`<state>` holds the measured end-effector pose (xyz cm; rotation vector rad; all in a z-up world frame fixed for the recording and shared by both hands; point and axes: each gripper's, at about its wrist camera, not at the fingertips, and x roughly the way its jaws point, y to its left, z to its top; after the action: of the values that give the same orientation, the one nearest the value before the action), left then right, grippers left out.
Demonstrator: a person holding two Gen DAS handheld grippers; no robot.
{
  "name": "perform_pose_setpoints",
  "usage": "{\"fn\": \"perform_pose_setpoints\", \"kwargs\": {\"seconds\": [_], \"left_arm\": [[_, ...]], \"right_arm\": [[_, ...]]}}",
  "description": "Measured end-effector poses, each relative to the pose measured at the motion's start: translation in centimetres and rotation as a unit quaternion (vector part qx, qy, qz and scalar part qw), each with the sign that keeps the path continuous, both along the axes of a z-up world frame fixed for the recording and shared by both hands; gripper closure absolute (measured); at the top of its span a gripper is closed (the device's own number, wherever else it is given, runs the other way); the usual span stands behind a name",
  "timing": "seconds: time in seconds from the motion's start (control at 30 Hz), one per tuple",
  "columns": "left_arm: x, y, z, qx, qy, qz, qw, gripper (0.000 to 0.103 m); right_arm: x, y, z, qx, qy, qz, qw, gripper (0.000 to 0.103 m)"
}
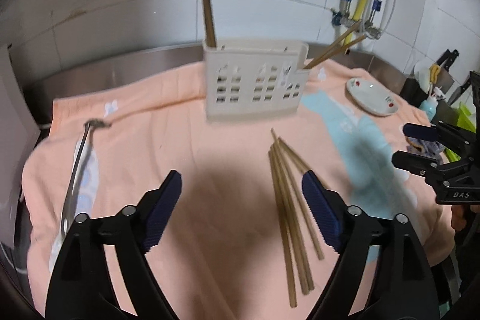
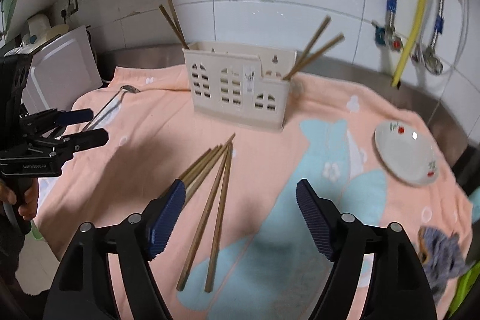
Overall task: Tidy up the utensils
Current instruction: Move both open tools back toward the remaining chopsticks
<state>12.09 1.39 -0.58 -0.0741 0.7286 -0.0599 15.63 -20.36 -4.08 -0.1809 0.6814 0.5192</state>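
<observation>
Both hand-held grippers spread, empty; right view alone shows microwave-like box (image 2: 64, 65); loose chopsticks (image 2: 210, 200) blurred.

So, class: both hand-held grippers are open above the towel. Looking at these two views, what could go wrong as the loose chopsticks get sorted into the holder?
1. The loose chopsticks lie fanned and overlapping, so a pinch may catch several or scatter them.
2. The holder is light-looking plastic on soft towel; a push while inserting could tip it.
3. The right hand-held gripper and left hand-held gripper sit close, so they might collide.
</observation>
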Motion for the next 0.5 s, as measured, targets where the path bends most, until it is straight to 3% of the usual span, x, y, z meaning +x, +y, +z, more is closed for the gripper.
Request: {"fn": "perform_pose_setpoints", "kwargs": {"seconds": [0.3, 0.5], "left_arm": [[-1.6, 0.5, -3.4, -0.011, 0.036, 0.022, 0.999, 0.012], [-2.2, 0.0, -5.7, -0.011, 0.063, 0.023, 0.9977, 0.012]], "right_arm": [[-1.8, 0.0, -3.9, -0.022, 0.009, -0.026, 0.999, 0.02], [-2.7, 0.3, -5.7, -0.033, 0.014, -0.033, 0.999, 0.016]]}}
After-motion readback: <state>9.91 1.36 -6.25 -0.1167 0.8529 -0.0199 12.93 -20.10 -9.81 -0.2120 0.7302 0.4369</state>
